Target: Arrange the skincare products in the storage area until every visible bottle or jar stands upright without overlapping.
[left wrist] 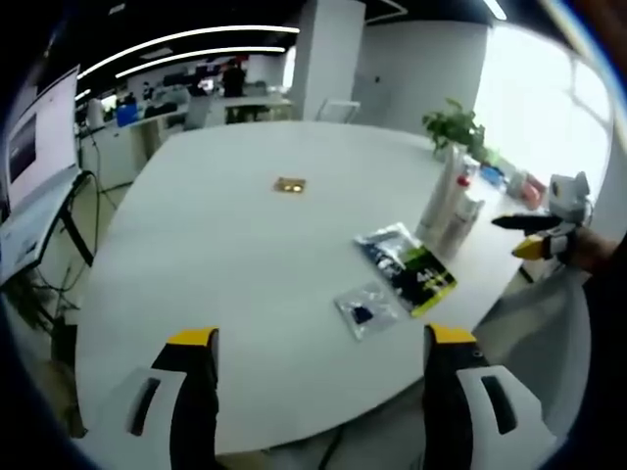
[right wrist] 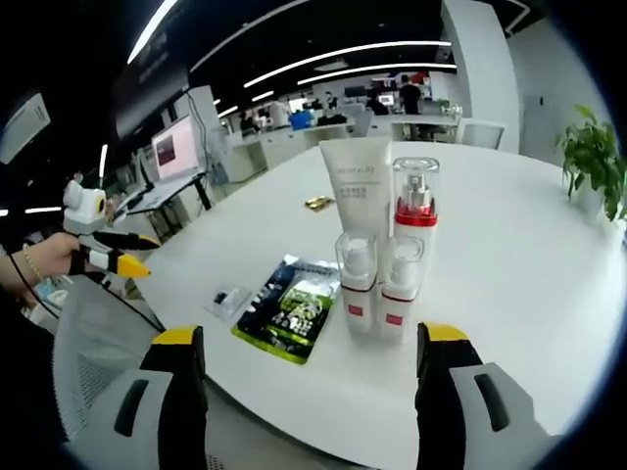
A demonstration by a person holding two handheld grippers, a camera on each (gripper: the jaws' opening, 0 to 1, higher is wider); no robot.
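From the right gripper view, I see the skincare set standing together near the table's edge: a tall white tube (right wrist: 357, 186) at the back, a clear-capped pump bottle (right wrist: 415, 201) with a red collar just beside it, and two small bottles (right wrist: 357, 284) (right wrist: 401, 287) in front, side by side. All four look upright, and I cannot see any leaning on or lying across another, though the front pair partly hides the bases of the back pair, so I cannot tell whether they touch. In the left gripper view the same cluster (left wrist: 453, 201) stands at the far right of the white table (left wrist: 225, 255).

Just beside the bottles lie flat sachets: a dark and green packet (right wrist: 292, 313) and a small clear pouch (right wrist: 229, 299). A little gold item (left wrist: 289, 184) sits well apart, toward the table's middle.

I judge the bottle part of the job essentially done; what remains, if anything, is the flat packets, which cannot stand anyway.

My right gripper (right wrist: 304, 367) hovers short of the bottles with jaws spread wide and nothing between them. My left gripper (left wrist: 323, 367) is likewise wide apart and empty, off the near edge of the table.
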